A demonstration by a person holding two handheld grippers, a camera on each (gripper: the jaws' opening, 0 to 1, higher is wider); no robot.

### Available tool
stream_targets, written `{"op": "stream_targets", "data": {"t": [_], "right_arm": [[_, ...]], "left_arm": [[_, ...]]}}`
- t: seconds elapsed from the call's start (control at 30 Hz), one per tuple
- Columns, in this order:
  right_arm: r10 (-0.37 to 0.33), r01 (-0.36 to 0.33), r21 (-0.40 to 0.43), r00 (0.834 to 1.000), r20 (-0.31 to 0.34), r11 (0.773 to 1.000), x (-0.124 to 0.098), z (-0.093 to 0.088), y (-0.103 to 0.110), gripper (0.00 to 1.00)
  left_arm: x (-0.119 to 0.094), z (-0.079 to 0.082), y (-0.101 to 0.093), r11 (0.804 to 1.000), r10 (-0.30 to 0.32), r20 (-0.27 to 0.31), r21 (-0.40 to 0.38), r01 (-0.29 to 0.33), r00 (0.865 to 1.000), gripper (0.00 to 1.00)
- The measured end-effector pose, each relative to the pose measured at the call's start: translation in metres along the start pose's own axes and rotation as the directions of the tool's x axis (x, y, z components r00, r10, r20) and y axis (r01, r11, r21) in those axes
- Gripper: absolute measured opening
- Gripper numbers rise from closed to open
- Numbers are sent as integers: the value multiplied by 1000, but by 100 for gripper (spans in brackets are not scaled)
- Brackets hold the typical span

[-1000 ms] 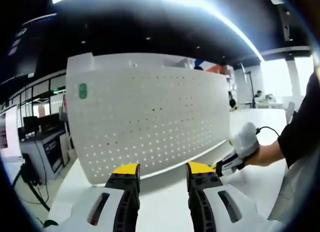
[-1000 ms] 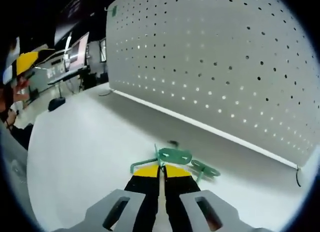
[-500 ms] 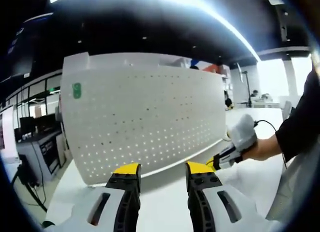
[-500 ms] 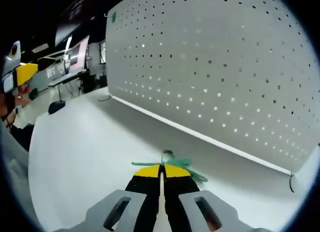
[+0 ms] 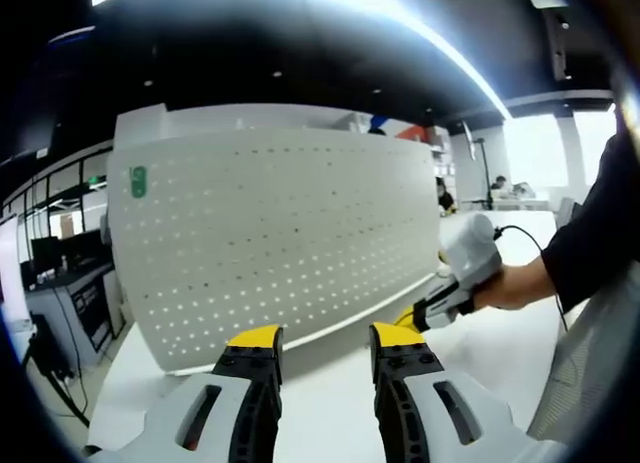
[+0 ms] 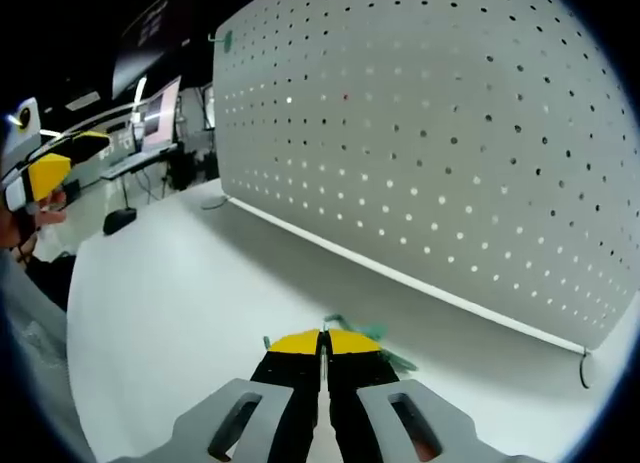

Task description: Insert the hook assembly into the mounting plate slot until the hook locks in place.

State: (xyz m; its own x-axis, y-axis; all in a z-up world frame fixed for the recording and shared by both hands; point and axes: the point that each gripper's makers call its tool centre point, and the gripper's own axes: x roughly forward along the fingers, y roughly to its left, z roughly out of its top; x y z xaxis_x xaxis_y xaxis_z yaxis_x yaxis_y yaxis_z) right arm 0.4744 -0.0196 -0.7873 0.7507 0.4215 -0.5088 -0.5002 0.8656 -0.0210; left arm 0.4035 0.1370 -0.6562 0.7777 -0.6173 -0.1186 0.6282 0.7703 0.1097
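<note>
A white pegboard mounting plate [image 5: 270, 233] stands upright on the white table [image 5: 490, 353]; in the right gripper view the same pegboard [image 6: 430, 153] rises just ahead. My right gripper [image 6: 322, 340] is low over the table with its jaws shut, and parts of a green hook assembly [image 6: 372, 333] stick out past its tips. From the left gripper view, the right gripper [image 5: 412, 320] comes in from the right near the board's foot, held by a hand [image 5: 510, 286]. My left gripper [image 5: 325, 335] faces the board, open and empty.
A small green tag [image 5: 138, 180] sits at the pegboard's upper left corner. The left gripper's yellow tip [image 6: 50, 173] shows at the far left of the right gripper view. Desks and monitors [image 6: 150, 113] stand beyond the table's edge.
The right gripper has closed in over the green hook assembly, which is now mostly hidden behind its shut tips. The left gripper view has drifted slightly; its jaws stay open.
</note>
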Motion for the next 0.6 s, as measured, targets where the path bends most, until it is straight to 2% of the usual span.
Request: {"op": "stream_targets", "data": {"t": [0.17, 0.6], "right_arm": [[11, -11, 17, 1000, 16, 1000, -5, 9, 4, 0], [67, -71, 42, 993, 100, 997, -14, 54, 24, 0]], "left_arm": [[1, 0, -5, 1000, -18, -1, 4, 18, 1000, 35], [6, -2, -14, 998, -53, -13, -18, 52, 999, 34]]}}
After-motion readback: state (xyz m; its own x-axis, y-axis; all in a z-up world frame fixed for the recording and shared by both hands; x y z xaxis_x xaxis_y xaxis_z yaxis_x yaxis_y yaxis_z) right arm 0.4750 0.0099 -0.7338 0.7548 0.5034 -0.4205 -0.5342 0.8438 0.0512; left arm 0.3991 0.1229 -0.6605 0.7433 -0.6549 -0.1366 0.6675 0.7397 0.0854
